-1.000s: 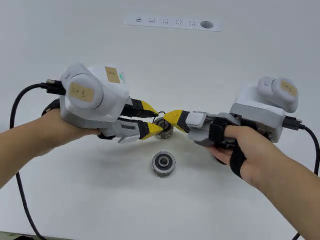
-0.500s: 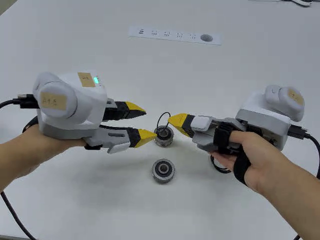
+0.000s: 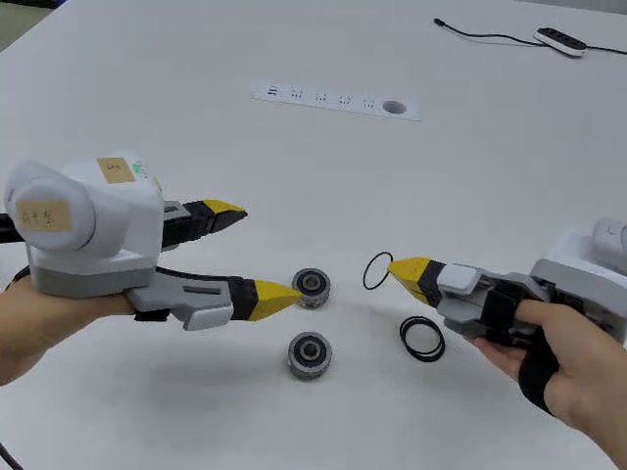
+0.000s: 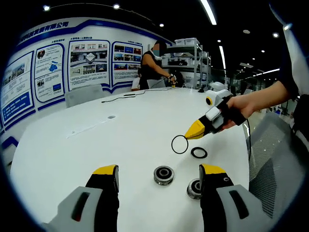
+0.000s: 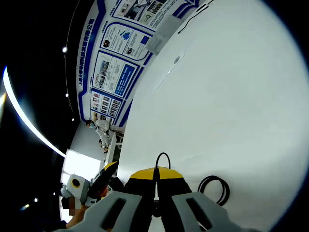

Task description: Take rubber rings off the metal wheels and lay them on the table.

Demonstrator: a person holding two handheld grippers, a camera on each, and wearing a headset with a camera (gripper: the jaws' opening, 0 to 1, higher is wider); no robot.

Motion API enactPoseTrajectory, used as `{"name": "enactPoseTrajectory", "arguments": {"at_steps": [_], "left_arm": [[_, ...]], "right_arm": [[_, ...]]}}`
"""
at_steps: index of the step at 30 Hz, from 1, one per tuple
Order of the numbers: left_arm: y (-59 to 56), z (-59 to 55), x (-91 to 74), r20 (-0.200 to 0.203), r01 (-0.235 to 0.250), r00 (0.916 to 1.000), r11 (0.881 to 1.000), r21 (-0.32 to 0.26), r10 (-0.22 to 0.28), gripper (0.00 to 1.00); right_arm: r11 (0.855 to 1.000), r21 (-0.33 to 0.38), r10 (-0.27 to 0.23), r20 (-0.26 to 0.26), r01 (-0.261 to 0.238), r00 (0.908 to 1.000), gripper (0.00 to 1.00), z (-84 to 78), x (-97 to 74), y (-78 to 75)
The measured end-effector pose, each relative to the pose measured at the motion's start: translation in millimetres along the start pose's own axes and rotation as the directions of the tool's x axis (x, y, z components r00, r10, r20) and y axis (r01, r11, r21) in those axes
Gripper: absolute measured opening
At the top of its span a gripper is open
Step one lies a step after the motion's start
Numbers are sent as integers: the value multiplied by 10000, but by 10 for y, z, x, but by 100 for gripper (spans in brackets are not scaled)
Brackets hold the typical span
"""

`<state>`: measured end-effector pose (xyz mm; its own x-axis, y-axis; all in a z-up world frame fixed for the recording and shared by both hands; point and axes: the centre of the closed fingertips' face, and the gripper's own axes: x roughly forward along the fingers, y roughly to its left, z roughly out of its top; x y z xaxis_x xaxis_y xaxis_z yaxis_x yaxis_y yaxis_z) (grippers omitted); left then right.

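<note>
Two metal wheels [image 3: 312, 286] [image 3: 310, 352] lie on the white table [image 3: 196, 117]. My left gripper [image 3: 257, 253] hovers left of them, open, with nothing between its jaws. In the left gripper view the nearer wheel [image 4: 164, 175] sits between the jaw tips and the other wheel [image 4: 194, 188] is by the right jaw. My right gripper [image 3: 407, 269] is shut on a thin black rubber ring [image 3: 377, 271], held above the table to the right of the wheels. The same ring [image 5: 162, 159] stands up from the shut tips [image 5: 154, 175]. More black rings [image 3: 421, 338] lie flat below the right gripper.
A white power strip [image 3: 333, 100] lies at the far middle of the table. A remote with a cable [image 3: 558, 39] rests at the far right. A person [image 4: 157, 63] stands beyond the table's far end.
The grippers have drawn apart. My left gripper let go of the upper wheel and moved left. My right gripper carried the thin ring off that wheel to the right.
</note>
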<state>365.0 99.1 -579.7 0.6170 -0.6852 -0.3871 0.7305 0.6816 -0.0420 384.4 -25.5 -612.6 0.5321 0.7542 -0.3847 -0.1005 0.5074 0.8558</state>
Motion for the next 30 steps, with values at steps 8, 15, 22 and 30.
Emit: {"name": "enactPoseTrajectory", "arguments": {"at_steps": [8, 15, 22, 30], "left_arm": [[-14, 20, -112, 225, -191, 9996, 9995, -260, 197, 77], [-24, 25, -200, 315, -353, 9988, 9988, -335, 363, 81], [-73, -6, -268, 316, -305, 9990, 9987, -419, 318, 85], [-97, -57, -318, 284, -400, 9987, 9973, -621, 418, 86]], "right_arm": [[9986, 441, -304, 348, 289, 9989, 2, 0, -166, -140], [9963, 737, -467, 409, 436, 9981, 2, -63, -247, -234], [9918, 1046, -788, 436, 739, 9959, 2, -154, -356, -402], [9848, 990, -1459, 295, 1424, 9889, 2, -257, -427, -578]]}}
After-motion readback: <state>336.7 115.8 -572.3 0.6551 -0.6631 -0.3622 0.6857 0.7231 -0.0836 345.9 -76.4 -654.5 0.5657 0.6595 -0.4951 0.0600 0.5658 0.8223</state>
